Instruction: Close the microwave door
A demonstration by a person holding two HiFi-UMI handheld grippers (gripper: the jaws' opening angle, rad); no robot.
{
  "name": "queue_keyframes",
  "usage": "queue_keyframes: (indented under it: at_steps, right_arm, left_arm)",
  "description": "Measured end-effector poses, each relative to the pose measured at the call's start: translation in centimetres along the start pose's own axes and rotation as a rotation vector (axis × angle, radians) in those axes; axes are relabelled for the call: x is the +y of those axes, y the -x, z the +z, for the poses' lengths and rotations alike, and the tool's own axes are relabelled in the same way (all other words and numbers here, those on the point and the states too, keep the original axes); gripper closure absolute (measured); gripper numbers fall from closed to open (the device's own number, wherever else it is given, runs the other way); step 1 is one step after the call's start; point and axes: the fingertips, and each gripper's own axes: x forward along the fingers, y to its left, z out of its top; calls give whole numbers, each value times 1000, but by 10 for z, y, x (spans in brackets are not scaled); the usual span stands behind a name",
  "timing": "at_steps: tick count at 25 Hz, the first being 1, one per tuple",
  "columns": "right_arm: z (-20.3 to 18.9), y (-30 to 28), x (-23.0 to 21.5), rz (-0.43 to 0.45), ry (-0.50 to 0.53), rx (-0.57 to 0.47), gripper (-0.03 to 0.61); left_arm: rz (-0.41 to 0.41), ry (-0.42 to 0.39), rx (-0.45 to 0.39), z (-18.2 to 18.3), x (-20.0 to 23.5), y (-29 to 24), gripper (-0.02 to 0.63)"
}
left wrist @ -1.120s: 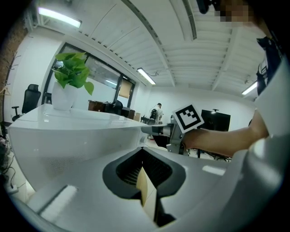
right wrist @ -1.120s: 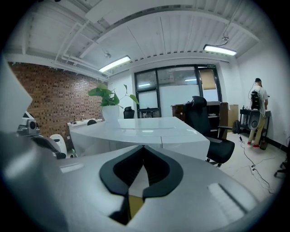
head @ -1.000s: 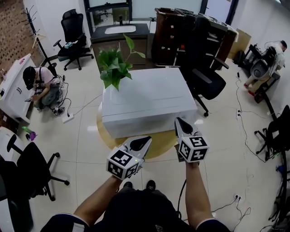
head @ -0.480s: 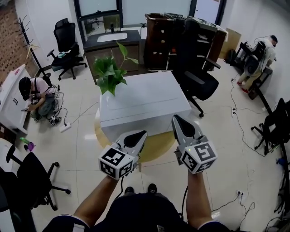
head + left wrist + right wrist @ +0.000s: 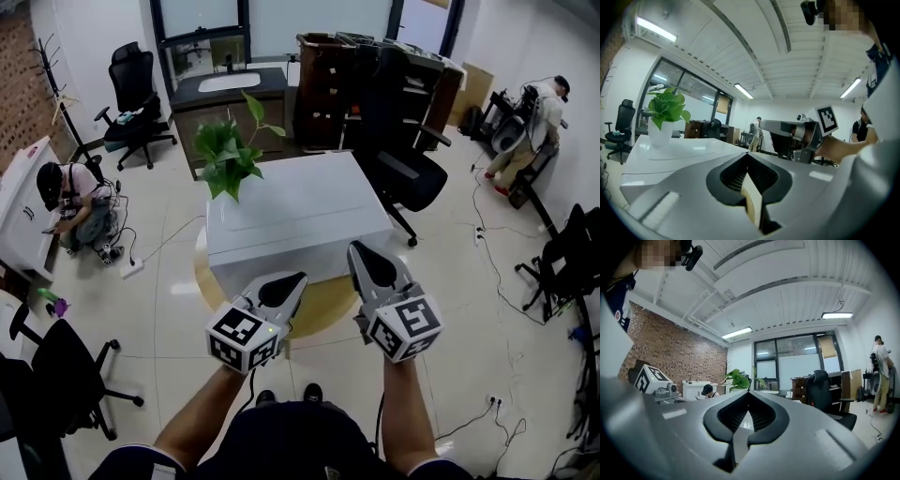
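- The right gripper [image 5: 748,392] is pointing level across the room, its jaws sitting together with nothing between them.
- A leafy plant [image 5: 738,378] is standing just past the tips.
- A person in a dark cap [image 5: 708,390] is crouching at left, by the brick wall [image 5: 670,352].
- A second person [image 5: 881,373] is standing at far right, beyond a black office chair [image 5: 820,390].

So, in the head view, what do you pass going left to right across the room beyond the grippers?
Crouching person → white microwave → black office chair → standing person. The potted plant overlaps the microwave, so it is left out.
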Motion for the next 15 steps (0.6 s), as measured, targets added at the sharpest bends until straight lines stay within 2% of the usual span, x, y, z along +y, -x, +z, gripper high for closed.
queue_keyframes:
  at_steps: [15]
  right_arm:
    - [-7,-2,6,18,-20,19,578]
  left_arm:
    - [1,16,10,-6,2,-1,601]
